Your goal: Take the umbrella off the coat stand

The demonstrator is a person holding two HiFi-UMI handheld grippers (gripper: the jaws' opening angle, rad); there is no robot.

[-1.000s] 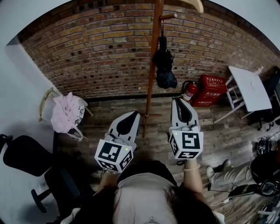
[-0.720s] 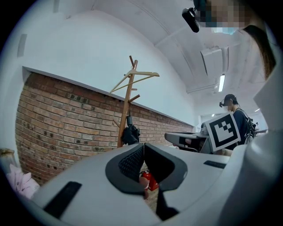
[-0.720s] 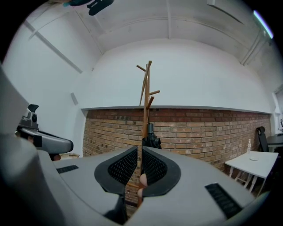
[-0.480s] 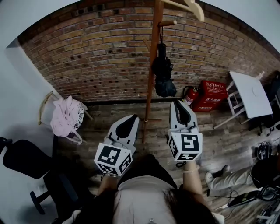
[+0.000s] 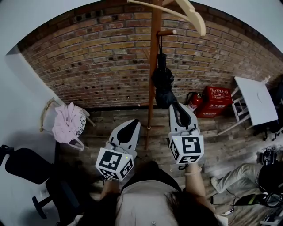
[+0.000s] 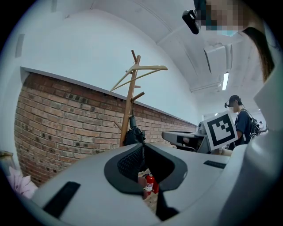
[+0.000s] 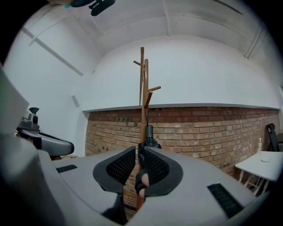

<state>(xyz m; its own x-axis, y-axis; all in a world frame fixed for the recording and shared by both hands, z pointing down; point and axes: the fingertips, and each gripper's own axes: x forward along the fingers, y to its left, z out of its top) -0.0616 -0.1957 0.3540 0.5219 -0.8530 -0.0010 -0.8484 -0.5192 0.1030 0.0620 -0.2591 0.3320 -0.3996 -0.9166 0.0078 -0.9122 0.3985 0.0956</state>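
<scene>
A folded black umbrella [image 5: 162, 84] hangs by its strap from a peg on the wooden coat stand [image 5: 153, 66], in front of the brick wall. In the head view my right gripper [image 5: 176, 107] points at the umbrella's lower end, and its tip just overlaps it. In the right gripper view the umbrella [image 7: 148, 134] and the stand [image 7: 143, 88] are straight ahead, still some way off. This gripper [image 7: 139, 151] is opening by a thin slit with nothing in it. My left gripper [image 5: 134, 123] is shut and empty, left of the pole, with the umbrella [image 6: 132, 134] beyond it.
A pale wooden hanger [image 5: 185, 11] hangs at the top of the stand. A red fire extinguisher [image 5: 193, 100] and a red box [image 5: 216, 101] stand by the wall on the right, next to a white table [image 5: 256, 103]. A chair with pink cloth [image 5: 66, 121] is on the left.
Both grippers have moved forward toward the coat stand, so the umbrella looks nearer and larger. The right gripper's tip now reaches the umbrella's lower end in the head view.
</scene>
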